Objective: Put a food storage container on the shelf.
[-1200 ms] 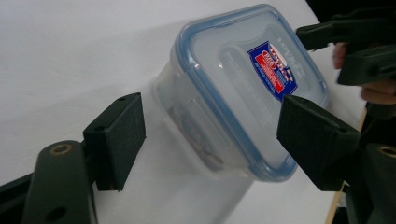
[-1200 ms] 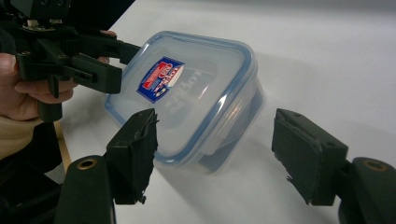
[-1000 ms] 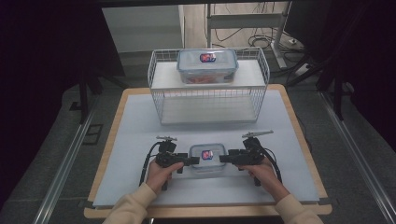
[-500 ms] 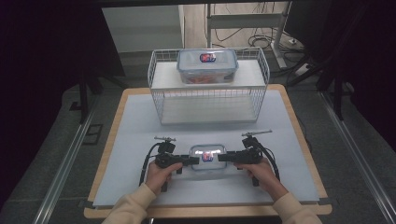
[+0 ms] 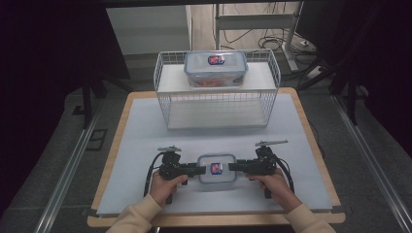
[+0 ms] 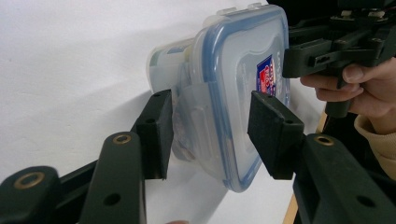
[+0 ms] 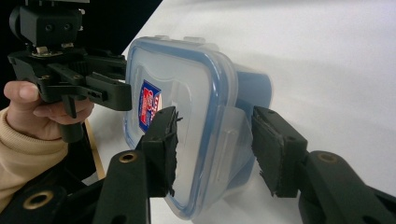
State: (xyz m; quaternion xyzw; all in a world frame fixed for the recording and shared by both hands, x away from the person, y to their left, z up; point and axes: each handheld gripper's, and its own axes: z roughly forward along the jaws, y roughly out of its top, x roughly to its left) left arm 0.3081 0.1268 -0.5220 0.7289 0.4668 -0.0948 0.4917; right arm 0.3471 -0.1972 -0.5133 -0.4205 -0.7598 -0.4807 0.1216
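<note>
Both grippers, the left gripper (image 5: 200, 170) and the right gripper (image 5: 234, 167), have just been closing on the side latches of the small lidded food container (image 5: 216, 168) resting on the white table mat (image 5: 145, 126), probably to lift it level toward the wire basket (image 5: 165, 104).

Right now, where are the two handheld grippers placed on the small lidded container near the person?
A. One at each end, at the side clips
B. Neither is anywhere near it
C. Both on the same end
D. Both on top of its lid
A. In the high view the left gripper and the right gripper meet the small container from opposite ends, and each gripper view shows its jaws straddling a lid clip.
</note>
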